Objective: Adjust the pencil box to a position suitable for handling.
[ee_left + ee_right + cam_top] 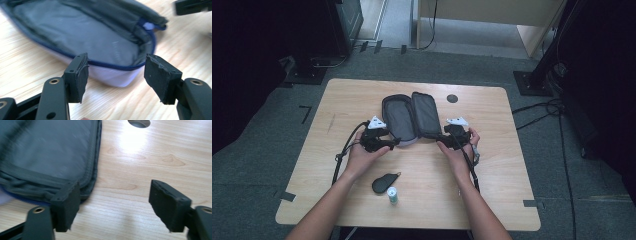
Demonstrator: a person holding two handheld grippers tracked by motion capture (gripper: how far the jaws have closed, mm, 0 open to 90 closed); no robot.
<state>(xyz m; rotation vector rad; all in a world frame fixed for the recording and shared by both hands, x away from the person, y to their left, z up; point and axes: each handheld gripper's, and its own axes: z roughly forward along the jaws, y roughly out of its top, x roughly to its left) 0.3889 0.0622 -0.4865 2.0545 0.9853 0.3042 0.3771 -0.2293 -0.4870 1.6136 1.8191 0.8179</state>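
A grey zip case (411,118) with blue zip trim lies spread open like a book in the middle of the wooden table (492,165). My left gripper (388,143) is at the case's near left rim. In the left gripper view the gripper (117,59) is open, with the case's white-and-blue edge (110,72) just beyond the pads and untouched. My right gripper (446,140) is at the near right corner of the case. In the right gripper view it (115,184) is open over bare wood, its left pad beside the case's corner (50,160).
A small black oval pouch (384,183) and a little white bottle with a green band (392,195) lie near the front edge between my forearms. A round cable hole (452,98) sits at the back right of the table. Cables trail from both grippers.
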